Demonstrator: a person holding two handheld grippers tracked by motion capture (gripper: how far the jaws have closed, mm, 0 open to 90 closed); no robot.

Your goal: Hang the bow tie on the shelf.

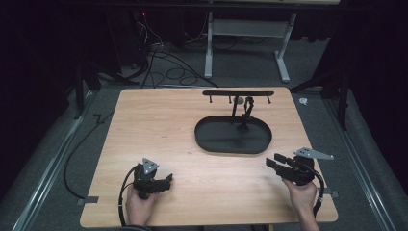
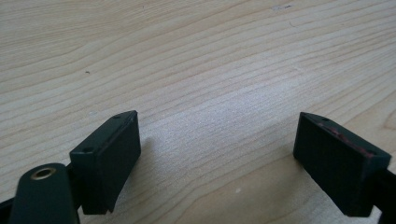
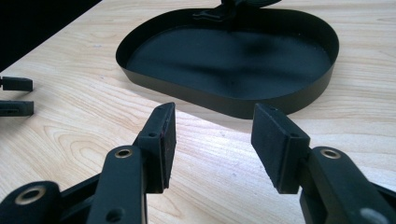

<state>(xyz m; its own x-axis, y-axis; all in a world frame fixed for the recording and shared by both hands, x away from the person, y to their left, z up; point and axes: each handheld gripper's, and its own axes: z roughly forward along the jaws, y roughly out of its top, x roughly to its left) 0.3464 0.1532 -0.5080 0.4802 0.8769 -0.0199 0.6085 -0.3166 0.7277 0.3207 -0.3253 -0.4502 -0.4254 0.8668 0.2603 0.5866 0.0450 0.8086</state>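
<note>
A black oval tray lies on the wooden table, right of centre. A black T-shaped rack with small pegs on its crossbar stands at the tray's far edge, and something dark and thin hangs from it. A hand holds my left gripper at the near left, low over bare wood; its jaws stand wide apart with nothing between them. My right gripper is held at the near right and points at the tray. It is open and empty, a short way off the tray's near wall.
The left gripper's fingers show at the left edge of the right gripper view. Beyond the table's far edge lie loose cables and a white desk frame on grey floor. The table's near edge is close under both hands.
</note>
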